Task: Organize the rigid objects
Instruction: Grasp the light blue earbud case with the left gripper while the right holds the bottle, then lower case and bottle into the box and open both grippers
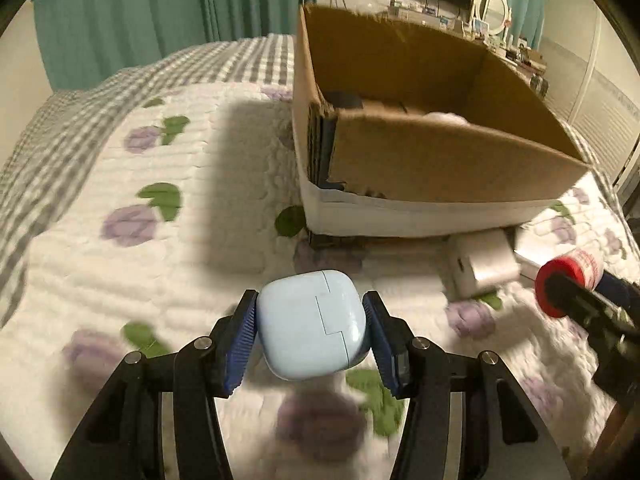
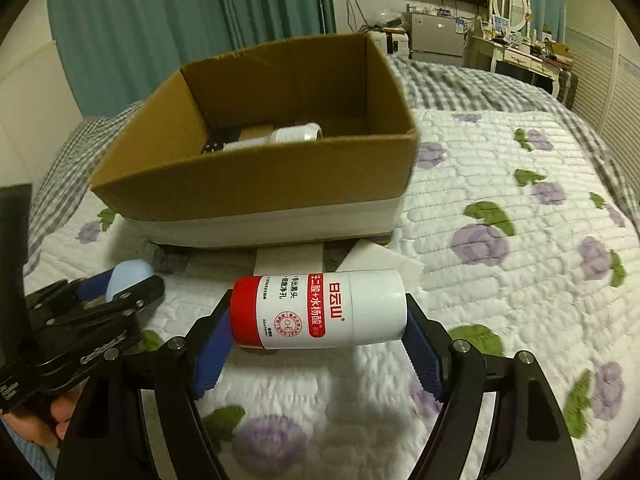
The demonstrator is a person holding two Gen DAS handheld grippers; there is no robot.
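Observation:
My left gripper (image 1: 310,322) is shut on a light blue rounded case (image 1: 312,324), held above the flowered quilt. It also shows at the left of the right wrist view (image 2: 116,284). My right gripper (image 2: 320,316) is shut on a white bottle with a red cap (image 2: 320,310), held sideways. That bottle shows at the right of the left wrist view (image 1: 568,276). An open cardboard box (image 1: 440,168) stands on the bed ahead of both grippers (image 2: 260,184). A white bottle (image 2: 288,134) and dark items lie inside it.
A white boxy object (image 1: 484,264) and a flat white box (image 1: 532,244) lie on the quilt (image 1: 120,260) just in front of the cardboard box. Teal curtains (image 2: 160,20) hang behind. A dresser with a mirror (image 2: 512,4) stands at the far right.

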